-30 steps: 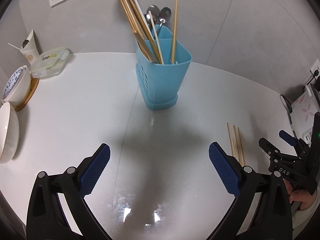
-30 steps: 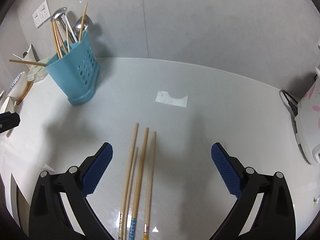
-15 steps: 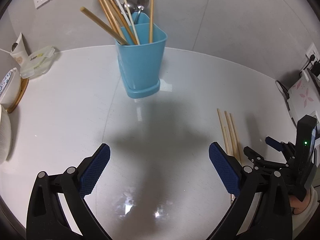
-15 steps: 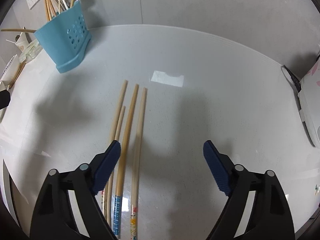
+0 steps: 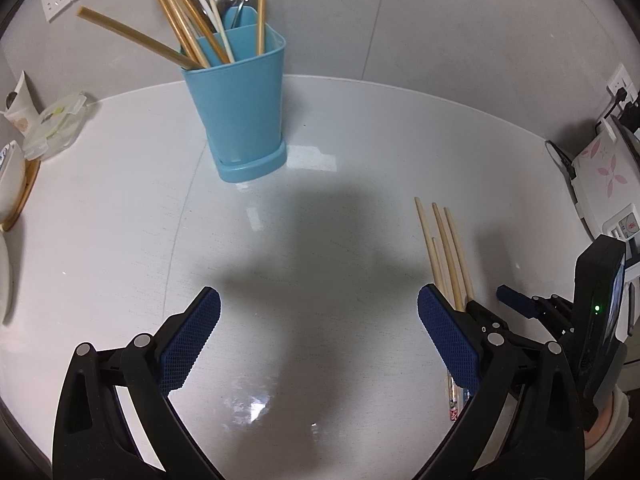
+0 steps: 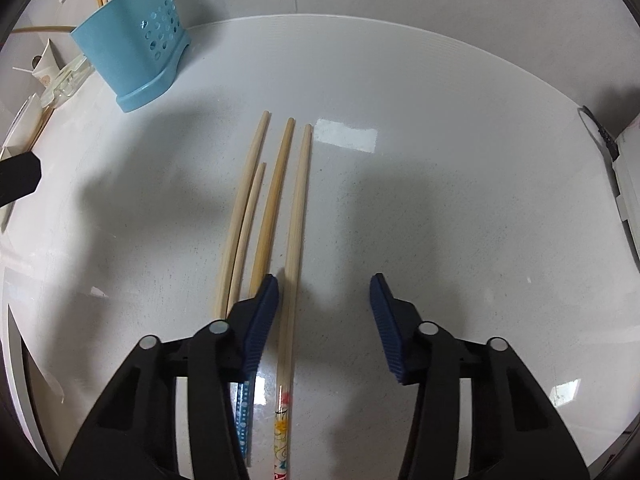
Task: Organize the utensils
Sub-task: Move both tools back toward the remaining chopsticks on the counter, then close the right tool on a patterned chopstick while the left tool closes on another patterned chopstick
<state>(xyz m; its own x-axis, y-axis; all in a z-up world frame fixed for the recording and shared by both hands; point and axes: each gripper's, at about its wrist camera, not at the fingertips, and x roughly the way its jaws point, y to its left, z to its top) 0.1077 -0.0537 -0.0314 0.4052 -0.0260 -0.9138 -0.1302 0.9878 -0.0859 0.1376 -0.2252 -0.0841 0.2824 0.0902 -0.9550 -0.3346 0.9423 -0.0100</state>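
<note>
Several wooden chopsticks (image 6: 272, 200) lie side by side on the white table (image 6: 440, 160); they also show in the left wrist view as chopsticks (image 5: 444, 248) at the right. My right gripper (image 6: 324, 312) points down over them, its jaws closing. The rightmost chopstick (image 6: 298, 208) lies between the jaws, near the left pad, and the right pad stands well clear of it. The other chopsticks lie outside or under the left finger. A blue utensil holder (image 5: 240, 112) full of chopsticks and spoons stands at the back. My left gripper (image 5: 320, 336) hangs open and empty above the bare table.
A white appliance with pink flowers (image 5: 600, 176) and its cable sit at the right edge. At the left stand a lidded food container (image 5: 56, 124), a paper cup (image 5: 20, 104) and bowls (image 5: 8, 184). The wall rises just behind the holder.
The right gripper has come down onto the chopsticks and its jaws have narrowed around the rightmost one. The left gripper has sunk and shifted, so the blue holder looks nearer.
</note>
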